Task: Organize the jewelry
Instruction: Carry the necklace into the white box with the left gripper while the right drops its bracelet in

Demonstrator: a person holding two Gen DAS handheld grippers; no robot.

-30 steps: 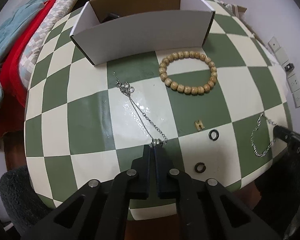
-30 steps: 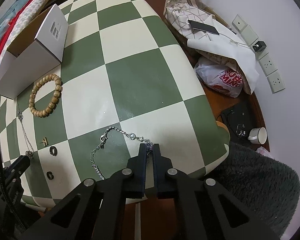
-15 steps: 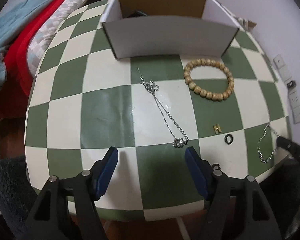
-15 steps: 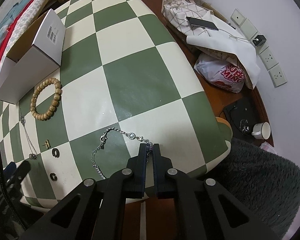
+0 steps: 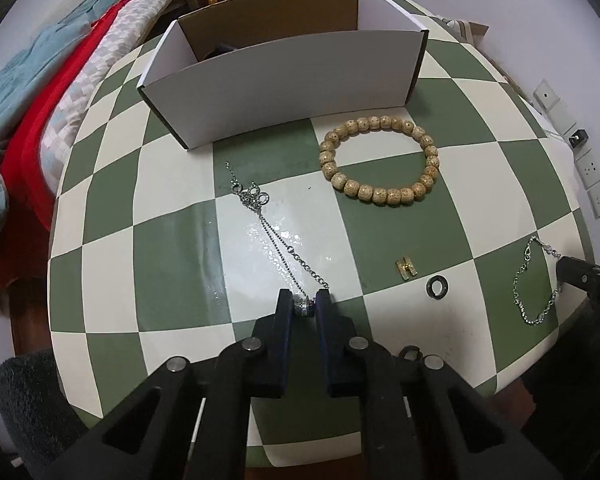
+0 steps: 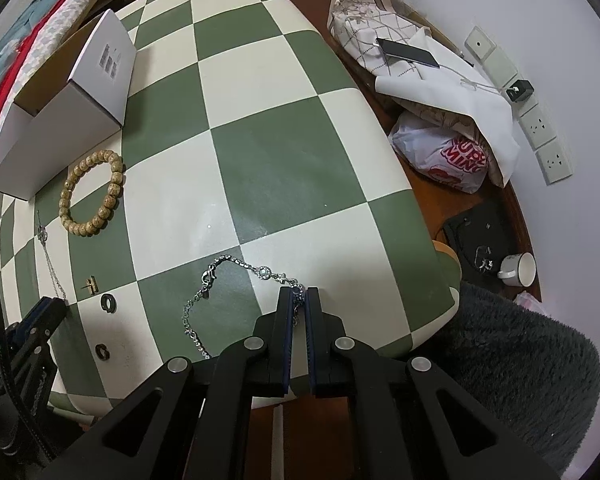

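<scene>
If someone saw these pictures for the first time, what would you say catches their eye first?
Probably the green-and-cream checkered table, strewn with jewelry. A bead bracelet lies in a ring just in front of the open white box. Near the table's front edge each gripper pinches a silver chain: the left gripper the necklace, the right gripper the crystal bracelet.

A green-and-cream checked surface [image 5: 172, 256] is seen. A speckled tan bead bracelet [image 5: 380, 160], silver chain [image 5: 276, 236] and white box [image 5: 284, 80] are noted.
</scene>
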